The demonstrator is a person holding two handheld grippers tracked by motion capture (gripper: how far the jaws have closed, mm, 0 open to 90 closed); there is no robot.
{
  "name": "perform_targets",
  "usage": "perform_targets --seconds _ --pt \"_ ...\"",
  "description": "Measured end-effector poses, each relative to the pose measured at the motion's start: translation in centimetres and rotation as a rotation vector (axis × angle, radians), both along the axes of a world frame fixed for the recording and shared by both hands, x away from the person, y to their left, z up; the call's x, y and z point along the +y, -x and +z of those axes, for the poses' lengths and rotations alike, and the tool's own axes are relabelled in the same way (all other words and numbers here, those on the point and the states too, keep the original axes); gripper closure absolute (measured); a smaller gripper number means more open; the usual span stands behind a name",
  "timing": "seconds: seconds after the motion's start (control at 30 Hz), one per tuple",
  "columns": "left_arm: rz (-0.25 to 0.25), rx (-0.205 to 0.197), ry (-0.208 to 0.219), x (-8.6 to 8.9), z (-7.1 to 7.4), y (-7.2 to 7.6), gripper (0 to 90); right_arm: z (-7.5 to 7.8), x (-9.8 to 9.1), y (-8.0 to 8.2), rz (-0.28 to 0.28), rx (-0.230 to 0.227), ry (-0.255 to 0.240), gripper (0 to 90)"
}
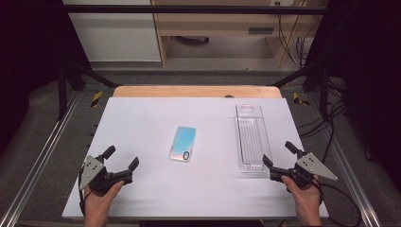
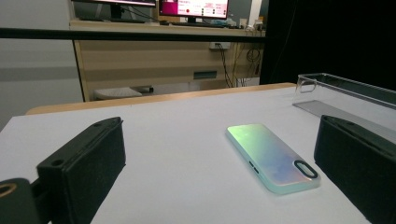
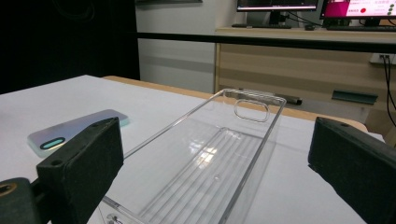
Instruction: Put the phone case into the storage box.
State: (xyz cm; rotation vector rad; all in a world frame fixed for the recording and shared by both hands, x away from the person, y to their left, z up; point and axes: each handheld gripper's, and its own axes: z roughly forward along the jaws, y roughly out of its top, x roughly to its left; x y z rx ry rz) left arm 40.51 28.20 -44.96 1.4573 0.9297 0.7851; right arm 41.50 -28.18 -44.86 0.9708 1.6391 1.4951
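Right now both grippers rest low at the near edge of the white surface (image 1: 142, 189), each held in one of the person's hands, and neither touches anything but the sheet beneath it. At the near left corner in the high view, the left gripper (image 1: 124, 159) has its jaws spread wide with nothing between them, aimed up and inward toward the middle of the surface. Its own view looks between the two black jaws at the phone (image 2: 273, 157), which lies flat on its face, back up, showing an iridescent pale blue-green case with a dark oval camera ring at the end nearer the gripper. From above, the phone (image 1: 183, 143) sits about in the middle of the surface, its long side running away from the person with a slight tilt, well apart from both grippers. At the near right corner, the right gripper (image 1: 279, 154) is likewise spread, empty, with its inner jaw just beside the near end of a clear plastic tray (image 1: 251, 137). That tray is long, narrow and ribbed along its floor, with a cut-out handle in its far end wall; it lies to the right of the phone, roughly parallel to it and apart from it. In the right gripper view the tray (image 3: 215, 158) stretches away between the jaws, the phone (image 3: 70, 133) off to its left.
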Motion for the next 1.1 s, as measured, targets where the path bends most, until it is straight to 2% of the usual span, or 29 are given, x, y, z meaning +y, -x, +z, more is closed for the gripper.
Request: perform_targets --seconds 0.37,0.4,0.5,0.53,0.57,0.7,0.8,0.87,0.93,1.0,1.03,1.07,1.1 --pt "-0.023 0.044 -0.052 -2.0 0.3 -1.1 2.5 0.0 -1.0 0.3 -0.027 0.013 -0.042 3.7" --pt "-0.028 0.051 -0.069 -2.2 0.5 -1.3 2.7 0.0 -1.2 0.3 -0.032 0.010 -0.050 3.7" --pt "-0.051 0.061 -0.087 -2.9 1.1 -2.5 2.7 0.0 -1.3 0.3 -0.034 0.009 -0.056 3.8" --pt "-0.051 0.070 -0.098 -3.5 1.5 -3.3 3.6 0.0 -1.4 0.3 -0.038 0.007 -0.054 3.8" --pt "-0.051 0.070 -0.098 -3.5 1.5 -3.3 3.7 0.0 -1.4 0.3 -0.038 0.007 -0.054 3.8" --pt "-0.056 0.108 -0.096 -4.6 1.9 -5.4 5.5 0.1 -1.3 0.3 -0.041 0.006 -0.056 4.1" --pt "-0.045 0.132 -0.117 -5.4 2.0 -6.9 7.7 0.1 -1.3 0.3 -0.044 0.008 -0.056 4.2" --pt "-0.026 0.160 -0.121 -6.0 2.0 -8.2 13.0 0.0 -1.3 0.2 -0.046 0.009 -0.055 4.1" --pt "-0.021 0.185 -0.105 -6.3 1.8 -9.3 18.3 0.0 -1.3 0.2 -0.048 0.008 -0.052 4.2" --pt "-0.014 0.211 -0.129 -6.8 1.7 -10.4 23.5 0.0 -1.3 0.3 -0.050 0.006 -0.053 4.4" --pt "-0.012 0.210 -0.137 -6.9 1.6 -10.7 26.8 0.0 -1.3 0.3 -0.052 0.005 -0.053 4.4" --pt "-0.010 0.217 -0.140 -7.1 1.5 -11.1 33.9 0.0 -1.4 0.3 -0.054 0.004 -0.051 4.4" --pt "-0.009 0.220 -0.148 -7.3 1.4 -11.4 33.9 0.0 -1.4 0.3 -0.054 0.004 -0.051 4.4"
